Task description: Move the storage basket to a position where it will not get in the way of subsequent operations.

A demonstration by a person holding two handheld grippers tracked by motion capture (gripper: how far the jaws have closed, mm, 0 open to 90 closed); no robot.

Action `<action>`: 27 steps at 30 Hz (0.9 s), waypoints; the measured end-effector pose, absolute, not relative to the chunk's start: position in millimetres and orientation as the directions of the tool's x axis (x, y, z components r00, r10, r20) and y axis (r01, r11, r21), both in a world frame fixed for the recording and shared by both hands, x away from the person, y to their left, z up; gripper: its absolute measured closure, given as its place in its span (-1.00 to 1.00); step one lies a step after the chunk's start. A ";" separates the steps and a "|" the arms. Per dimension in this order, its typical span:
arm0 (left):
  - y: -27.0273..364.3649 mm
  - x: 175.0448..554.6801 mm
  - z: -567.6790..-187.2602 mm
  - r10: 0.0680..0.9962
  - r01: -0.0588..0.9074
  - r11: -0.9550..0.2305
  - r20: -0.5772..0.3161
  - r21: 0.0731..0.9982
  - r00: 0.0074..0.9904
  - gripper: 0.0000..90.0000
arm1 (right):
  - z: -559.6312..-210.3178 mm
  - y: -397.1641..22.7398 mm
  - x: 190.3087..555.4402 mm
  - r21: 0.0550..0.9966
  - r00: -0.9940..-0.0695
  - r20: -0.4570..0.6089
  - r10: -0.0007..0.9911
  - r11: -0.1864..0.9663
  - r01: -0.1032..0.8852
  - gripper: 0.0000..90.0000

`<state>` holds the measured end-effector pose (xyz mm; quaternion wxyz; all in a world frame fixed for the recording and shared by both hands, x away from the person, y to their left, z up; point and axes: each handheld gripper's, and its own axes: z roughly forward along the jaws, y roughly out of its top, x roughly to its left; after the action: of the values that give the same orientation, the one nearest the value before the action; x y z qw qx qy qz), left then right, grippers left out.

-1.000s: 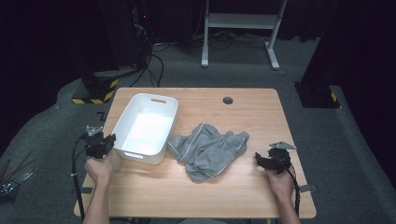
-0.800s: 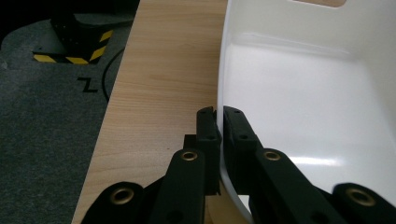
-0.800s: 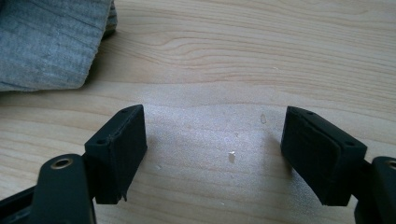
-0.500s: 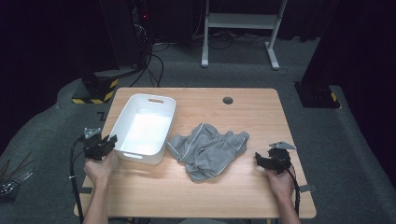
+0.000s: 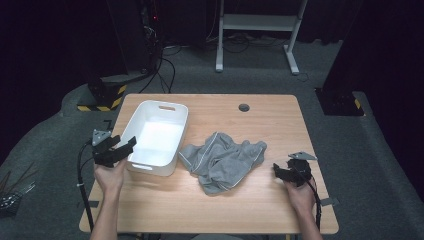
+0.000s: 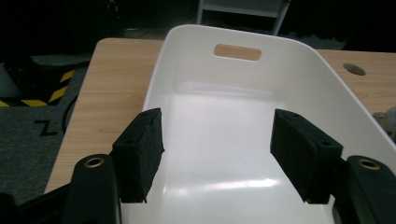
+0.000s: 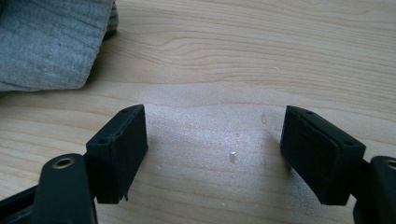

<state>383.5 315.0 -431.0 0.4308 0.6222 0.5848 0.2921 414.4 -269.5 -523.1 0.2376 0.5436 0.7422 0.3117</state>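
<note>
The wooden table fills the middle of the high view. On its left half stands the white bin, empty. At centre, just right of the bin, lies the crumpled grey garment. At lower left, the left gripper sits at the bin's near corner; its jaws have just been opening, nothing between them. At lower right, the right gripper rests near the garment's edge, jaws spread over bare wood.

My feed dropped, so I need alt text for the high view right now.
A crumpled grey garment lies mid-table on a wooden table, with an empty white bin to its left. The left gripper, fingers open, sits at the bin's near corner; the right gripper rests open just right of the garment.
</note>
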 end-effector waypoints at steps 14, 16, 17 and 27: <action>265.6 390.9 -433.9 0.945 0.499 -0.040 -0.130 0.865 0.299 -0.22 | -523.1 -269.5 414.4 0.721 -0.295 -0.013 0.955 0.214 0.660 -0.49; 258.3 390.5 -432.5 0.938 0.495 -0.049 -0.131 0.867 0.322 -0.22 | -523.1 -269.5 414.4 0.721 -0.295 -0.013 0.955 0.213 0.659 -0.49; 253.8 390.6 -431.8 0.933 0.490 -0.060 -0.125 0.870 0.336 -0.22 | -523.1 -269.5 414.4 0.721 -0.295 -0.013 0.955 0.214 0.659 -0.49; 228.8 394.5 -432.6 0.914 0.483 -0.088 -0.122 0.871 0.386 -0.22 | -523.1 -269.5 414.4 0.721 -0.296 -0.013 0.955 0.214 0.659 -0.49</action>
<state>394.5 228.8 -432.6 0.4536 0.6981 0.5003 0.2380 414.4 -269.5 -523.1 0.2373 0.5436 0.7422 0.3120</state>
